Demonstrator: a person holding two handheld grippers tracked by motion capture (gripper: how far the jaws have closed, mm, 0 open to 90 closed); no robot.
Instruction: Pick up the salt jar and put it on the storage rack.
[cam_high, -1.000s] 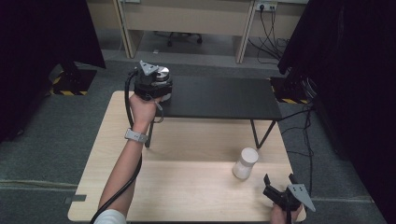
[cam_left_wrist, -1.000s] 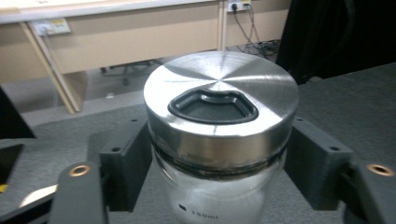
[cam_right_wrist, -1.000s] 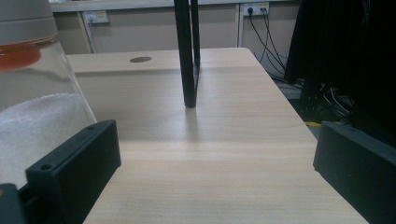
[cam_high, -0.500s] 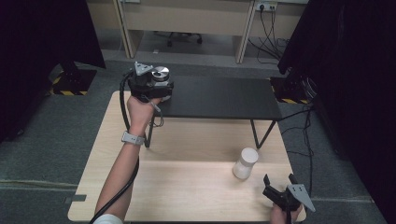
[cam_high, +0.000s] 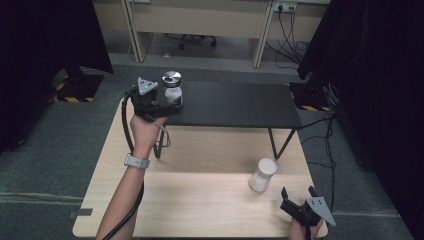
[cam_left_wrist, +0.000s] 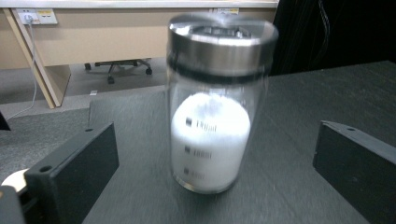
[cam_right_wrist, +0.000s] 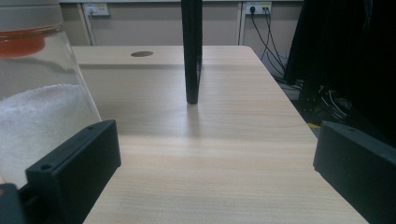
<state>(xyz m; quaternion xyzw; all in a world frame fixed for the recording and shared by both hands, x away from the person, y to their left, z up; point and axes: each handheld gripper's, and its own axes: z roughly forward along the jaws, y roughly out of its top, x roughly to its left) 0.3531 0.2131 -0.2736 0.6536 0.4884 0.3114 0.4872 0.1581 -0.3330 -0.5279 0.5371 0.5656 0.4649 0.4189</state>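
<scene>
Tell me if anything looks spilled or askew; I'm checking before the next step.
Nothing stands out. The steel-lidded jar stands upright on the black shelf, free between the open left gripper jaws. The white jar stands upright on the table. No spill shows.

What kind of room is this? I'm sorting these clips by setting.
Probably an office or lab set up for recording: a plain wooden table, black curtains at both sides, wall sockets with cables, desks and an office chair's base behind.
</scene>
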